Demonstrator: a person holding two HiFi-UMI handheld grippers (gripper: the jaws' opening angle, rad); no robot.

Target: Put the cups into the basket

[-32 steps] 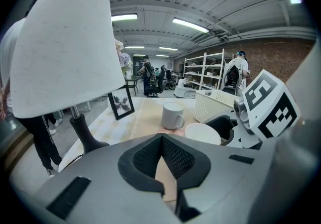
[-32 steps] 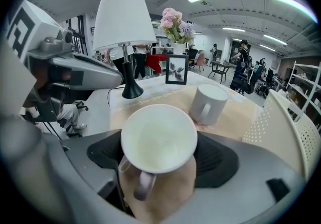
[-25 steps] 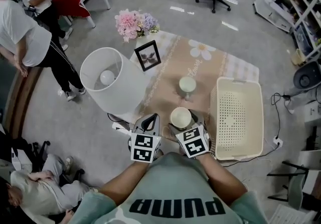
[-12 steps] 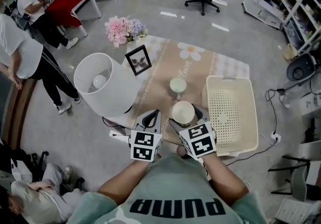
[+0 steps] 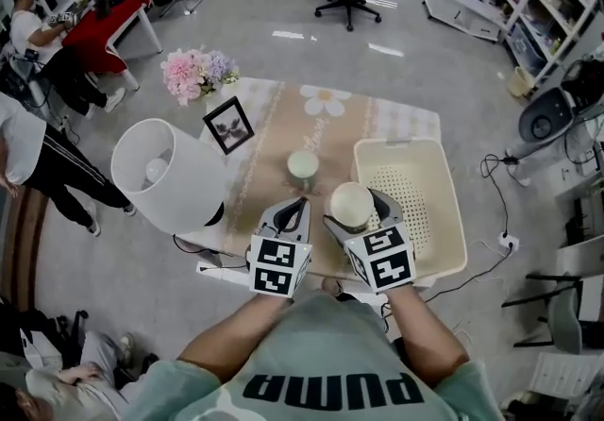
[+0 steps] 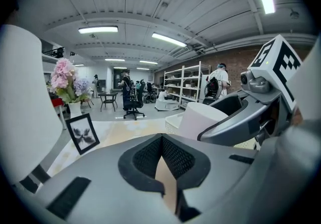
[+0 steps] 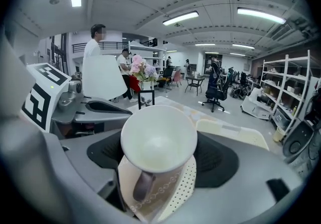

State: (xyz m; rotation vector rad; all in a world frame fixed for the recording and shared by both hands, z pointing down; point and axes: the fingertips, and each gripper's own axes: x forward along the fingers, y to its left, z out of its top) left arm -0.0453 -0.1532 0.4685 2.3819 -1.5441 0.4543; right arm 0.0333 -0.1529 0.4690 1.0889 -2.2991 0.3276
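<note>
The right claw (image 5: 355,209) is closed on a white cup (image 5: 350,205), its two pads pressing the cup's sides. In the right gripper view the cup sits upright with its mouth open to the camera and its handle turned back towards the claw's body. Below it show both the patterned cloth and the perforated floor of the basket (image 5: 429,221), so the cup hangs in the air above the basket's left wall, near the near edge of the surface (image 5: 401,117).

The left claw (image 5: 293,206) hangs just beside the right one, on its left, above the near edge of the surface. In the left gripper view its jaws are drawn together at the tips, with only the beige cloth showing through the narrow gap behind them, and they hold nothing.

A second cup (image 5: 303,165) stands upright on the cloth about the middle of the surface, apart from both claws and left of the basket. The cream basket lies along the right edge, reaching to the near right corner.

A lamp (image 5: 165,178) with a white shade stands at the near left corner. A framed picture (image 5: 229,124) stands upright by the left edge, and a bunch of pink and lilac flowers (image 5: 195,73) stands at the far left corner.
</note>
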